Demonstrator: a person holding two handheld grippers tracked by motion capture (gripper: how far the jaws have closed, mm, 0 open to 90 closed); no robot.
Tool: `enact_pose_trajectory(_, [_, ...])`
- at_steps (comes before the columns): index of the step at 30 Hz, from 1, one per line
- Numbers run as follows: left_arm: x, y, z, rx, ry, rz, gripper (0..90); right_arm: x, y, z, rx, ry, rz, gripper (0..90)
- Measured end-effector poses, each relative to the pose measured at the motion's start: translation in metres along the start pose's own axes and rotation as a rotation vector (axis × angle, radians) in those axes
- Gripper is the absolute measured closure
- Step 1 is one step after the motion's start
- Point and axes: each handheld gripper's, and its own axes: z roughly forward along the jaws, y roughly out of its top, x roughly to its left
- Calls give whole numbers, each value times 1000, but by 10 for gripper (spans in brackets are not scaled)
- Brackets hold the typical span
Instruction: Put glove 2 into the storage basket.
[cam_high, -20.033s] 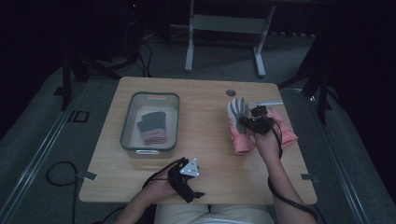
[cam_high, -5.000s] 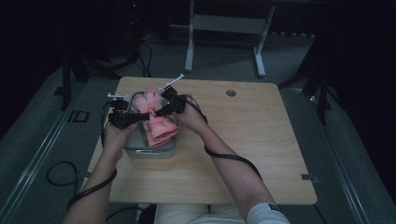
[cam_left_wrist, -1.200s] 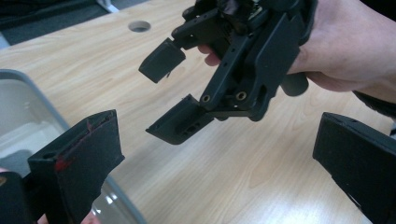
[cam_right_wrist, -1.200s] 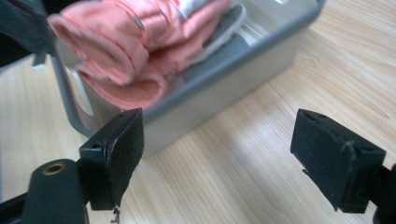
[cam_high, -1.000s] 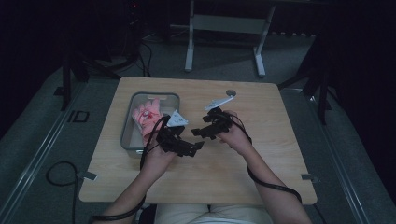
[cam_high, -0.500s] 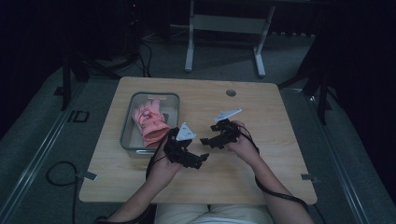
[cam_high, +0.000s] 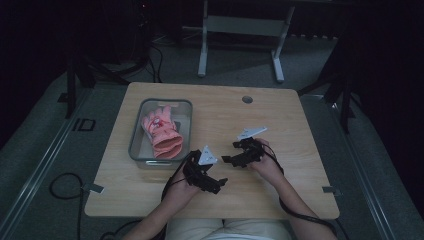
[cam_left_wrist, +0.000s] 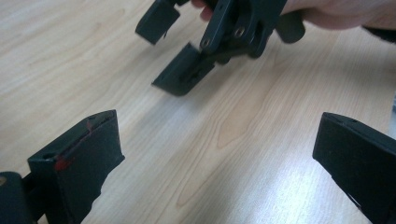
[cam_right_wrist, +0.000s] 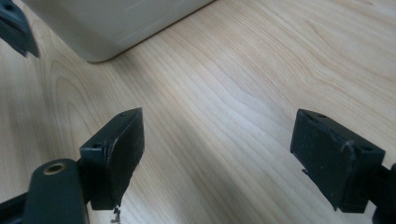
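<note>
A pink glove (cam_high: 161, 131) lies inside the clear grey bin (cam_high: 138, 127) at the table's left. My left gripper (cam_high: 216, 183) hovers over the front middle of the wooden table (cam_high: 220, 110), open, its jaws wide apart with bare wood between them (cam_left_wrist: 219, 154). My right gripper (cam_high: 229, 159) is just right of it, also open and holding nothing (cam_right_wrist: 217, 154). In the left gripper view the right gripper (cam_left_wrist: 187, 56) appears close ahead, held by a hand (cam_left_wrist: 336, 11). The bin's wall (cam_right_wrist: 116, 23) fills the top left of the right gripper view.
A dark round hole (cam_high: 247, 99) marks the table's far edge. A metal stand (cam_high: 240, 25) rises on the floor behind the table. Cables (cam_high: 65, 185) trail on the floor at the left.
Both grippers have drawn back from the bin toward the table's front middle, empty. The pink glove, held over the bin five seconds ago, now lies in it.
</note>
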Motion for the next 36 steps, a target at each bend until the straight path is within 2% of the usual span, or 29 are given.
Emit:
enact_pose_trajectory(17, [-9,-20,24,52,-3,57,7,-5,-36,-6,-20,-31,11,172])
enact_pose_trajectory(20, [-10,-23,25,59,-2,61,7,-7,-41,-9,-30,-46,8,167])
enact_pose_trajectory(24, [-12,-26,25,47,-4,46,7,-9,-48,-14,-42,-57,-3,156])
enact_pose_trajectory(26, [-12,-28,26,55,0,50,7,-10,-52,-17,-53,-64,10,156])
enact_pose_trajectory(36, [-13,-35,30,76,-4,66,7,-14,-70,-31,-56,-99,11,151])
